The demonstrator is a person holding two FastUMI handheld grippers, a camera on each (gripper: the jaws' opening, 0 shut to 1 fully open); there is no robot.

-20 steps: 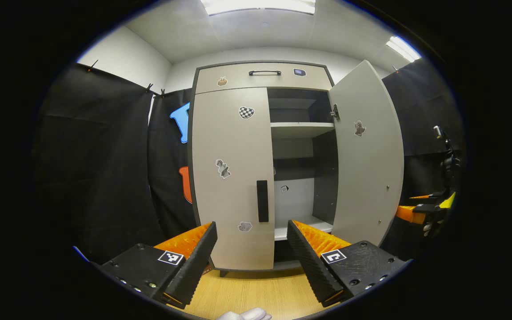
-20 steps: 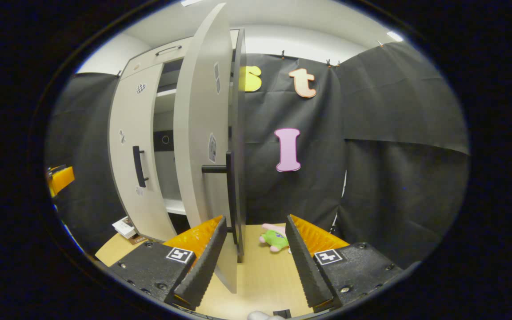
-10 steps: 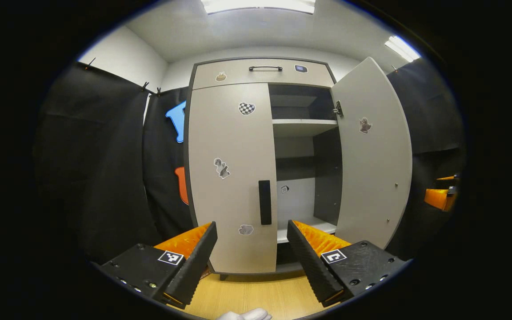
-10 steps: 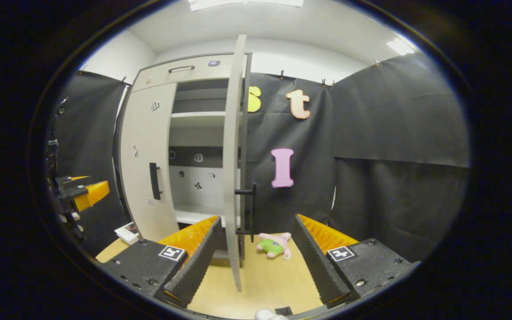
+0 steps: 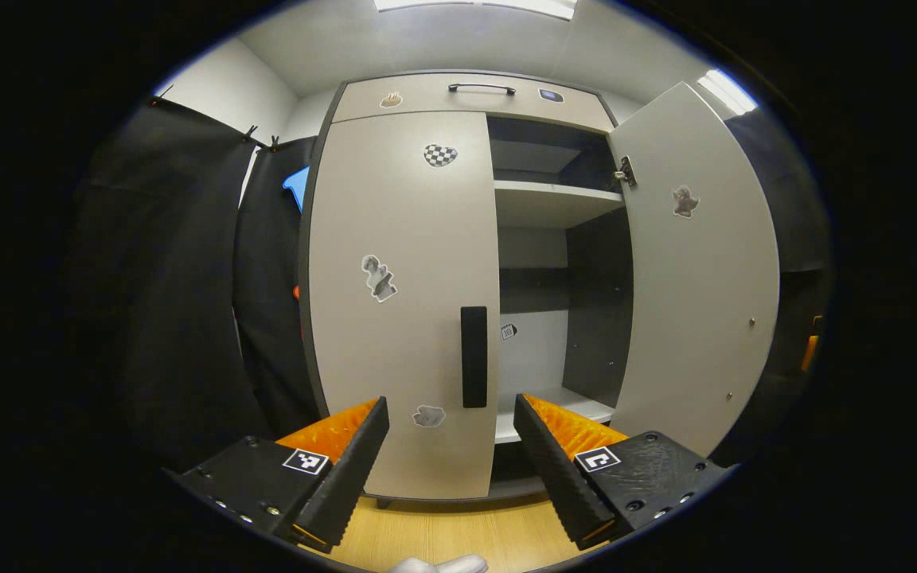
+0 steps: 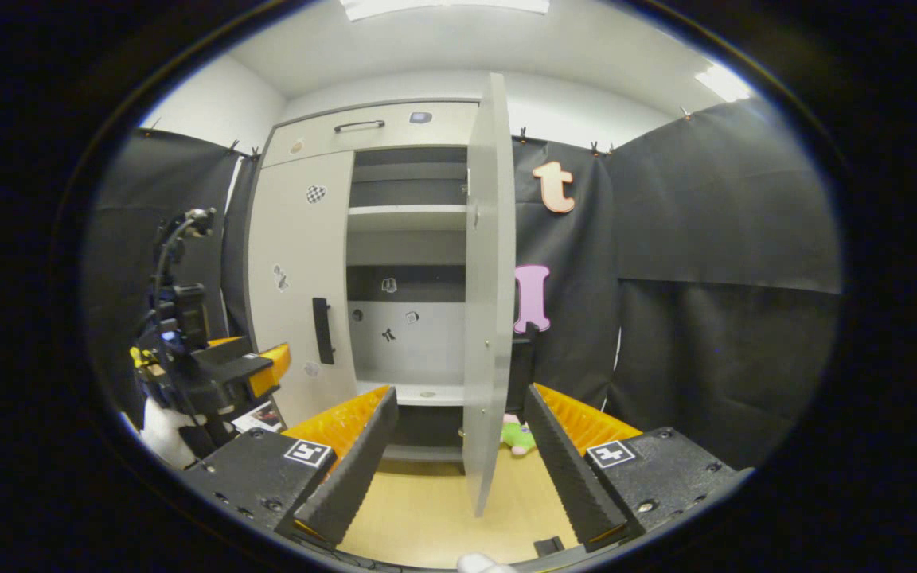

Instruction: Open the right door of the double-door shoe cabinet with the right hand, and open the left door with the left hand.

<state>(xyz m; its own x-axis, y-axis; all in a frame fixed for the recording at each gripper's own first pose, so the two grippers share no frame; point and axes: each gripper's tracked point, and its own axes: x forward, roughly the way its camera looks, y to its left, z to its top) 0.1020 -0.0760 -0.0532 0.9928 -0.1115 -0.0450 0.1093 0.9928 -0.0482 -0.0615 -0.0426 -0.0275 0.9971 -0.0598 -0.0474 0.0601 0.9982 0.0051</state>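
Ahead, the left door [image 5: 399, 302] is closed, its stickers bearing no legible writing; the right door [image 5: 693, 270] stands open. Left gripper [image 5: 450, 446] and right gripper [image 6: 458, 446] fingers are spread, empty.

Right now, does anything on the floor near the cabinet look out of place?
Yes. A small green and pink soft toy lies on the wooden floor behind the open right door, an odd spot beside a shoe cabinet. Some printed items also lie at the cabinet's left foot.
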